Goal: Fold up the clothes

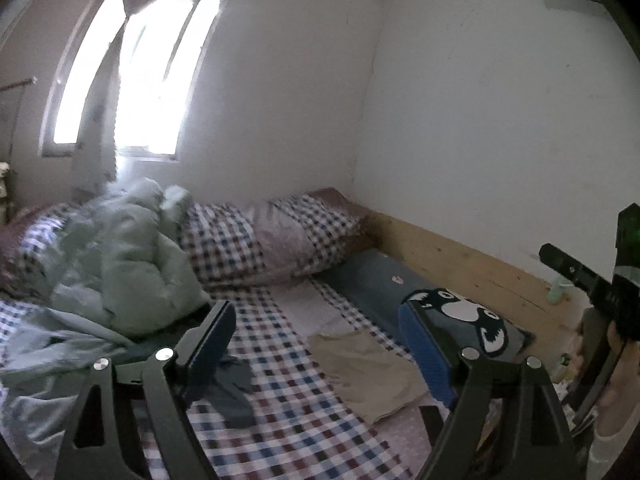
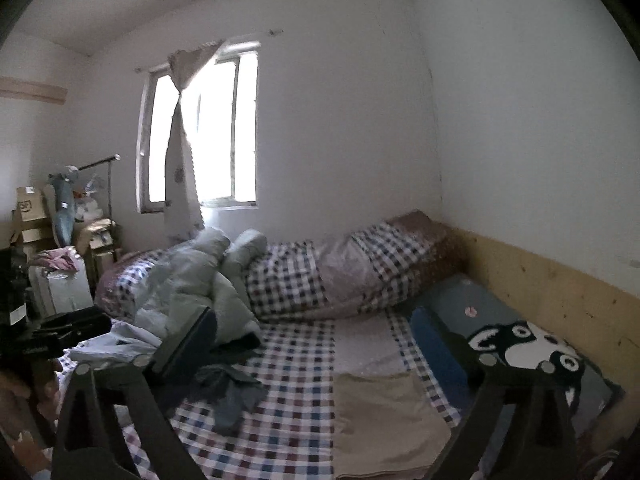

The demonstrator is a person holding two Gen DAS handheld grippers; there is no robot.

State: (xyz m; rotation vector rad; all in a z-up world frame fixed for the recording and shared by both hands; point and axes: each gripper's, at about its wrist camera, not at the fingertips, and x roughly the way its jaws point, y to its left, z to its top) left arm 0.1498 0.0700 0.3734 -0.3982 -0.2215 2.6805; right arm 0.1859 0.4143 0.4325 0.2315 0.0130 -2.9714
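Both grippers, left (image 1: 320, 344) and right (image 2: 316, 354), hang above the bed (image 1: 280, 420) with fingers wide apart and empty. A folded beige cloth (image 2: 384, 424) lies near the bed's wall-side edge beside a pillow (image 2: 532, 344). Only the right view shows boxes (image 2: 28, 208) by the window.

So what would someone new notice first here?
The bright window in the far wall, then the checked bed below it. On the bed lie a folded beige cloth, a crumpled grey garment and a pale green heap; a panda pillow lies on the right.
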